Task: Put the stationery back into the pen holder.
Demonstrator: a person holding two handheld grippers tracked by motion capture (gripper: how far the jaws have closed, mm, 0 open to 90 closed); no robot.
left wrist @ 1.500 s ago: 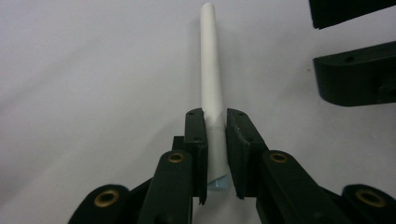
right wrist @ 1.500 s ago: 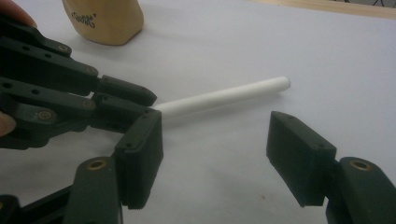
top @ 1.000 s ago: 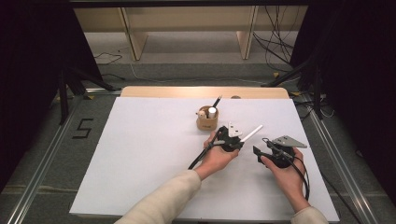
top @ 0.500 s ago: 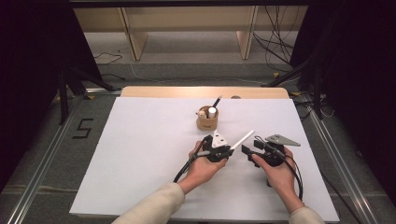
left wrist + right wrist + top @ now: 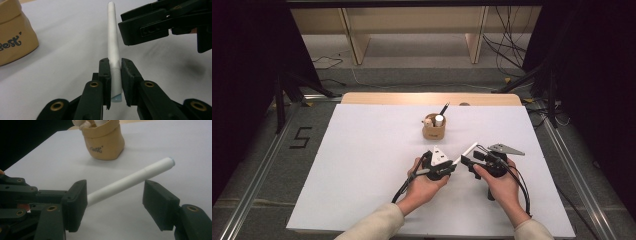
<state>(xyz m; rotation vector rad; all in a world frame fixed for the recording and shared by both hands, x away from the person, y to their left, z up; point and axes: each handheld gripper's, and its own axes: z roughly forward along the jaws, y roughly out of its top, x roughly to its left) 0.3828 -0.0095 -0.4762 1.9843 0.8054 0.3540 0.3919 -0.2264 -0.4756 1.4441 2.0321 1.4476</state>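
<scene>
My left gripper (image 5: pixel 453 166) is shut on the lower end of a white pen (image 5: pixel 469 150), which slants up and to the right above the white table cover (image 5: pixel 362 165). In the left gripper view the pen (image 5: pixel 112 37) stands straight out between the jaws (image 5: pixel 115 63). My right gripper (image 5: pixel 468 161) sits just right of it, open. Its jaws (image 5: pixel 116 200) stand wide apart on either side of the pen (image 5: pixel 130 180) and do not touch it. The left gripper's black body (image 5: pixel 20 195) shows at the lower left of the right gripper view.
A tan fabric cup (image 5: pixel 434 130) holding pens stands behind the grippers, near the middle of the cover; it also shows as the cup (image 5: pixel 106 142) and the cup (image 5: pixel 15 42). The wooden table edge (image 5: pixel 432 98) runs along the back. Cables lie on the floor beyond.
Both hands have moved left and toward the near edge, away from the cup. The right gripper has closed in on the pen's free end. The left stays shut on the pen.
</scene>
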